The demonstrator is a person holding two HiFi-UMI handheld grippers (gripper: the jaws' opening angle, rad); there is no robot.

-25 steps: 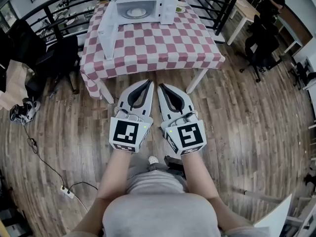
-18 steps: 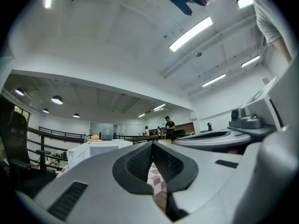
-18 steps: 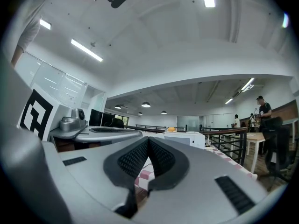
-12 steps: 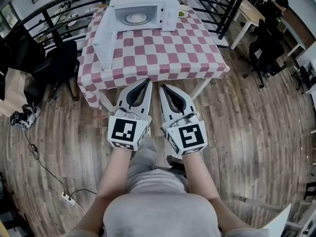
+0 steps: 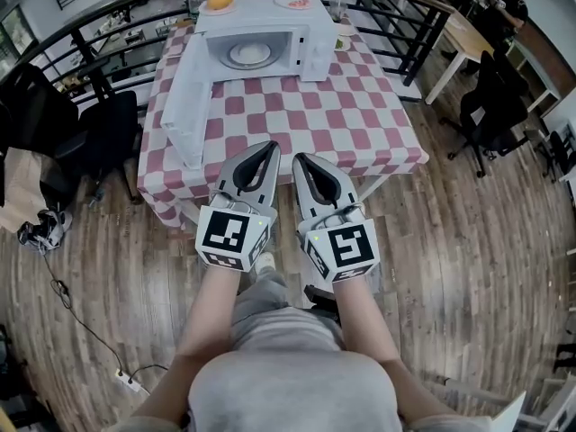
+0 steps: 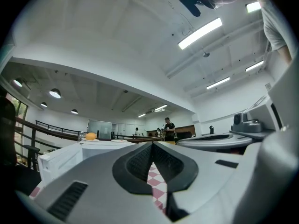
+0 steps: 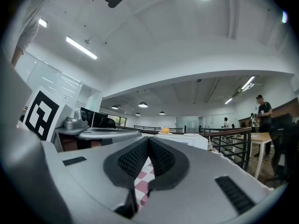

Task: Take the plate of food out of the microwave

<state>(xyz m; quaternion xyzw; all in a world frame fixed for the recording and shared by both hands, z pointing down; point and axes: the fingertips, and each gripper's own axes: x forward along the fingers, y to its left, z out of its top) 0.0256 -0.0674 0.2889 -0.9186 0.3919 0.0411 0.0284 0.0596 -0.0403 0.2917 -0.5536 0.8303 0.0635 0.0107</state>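
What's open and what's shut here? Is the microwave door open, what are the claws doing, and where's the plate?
microwave door: swung wide open
plate of food: inside the microwave, not taken out yet
left claw: shut, holding nothing
right claw: shut, holding nothing

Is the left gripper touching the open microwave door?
Apart. The head view shows checkered tablecloth between the shut left gripper and the microwave door, which hangs open further left.
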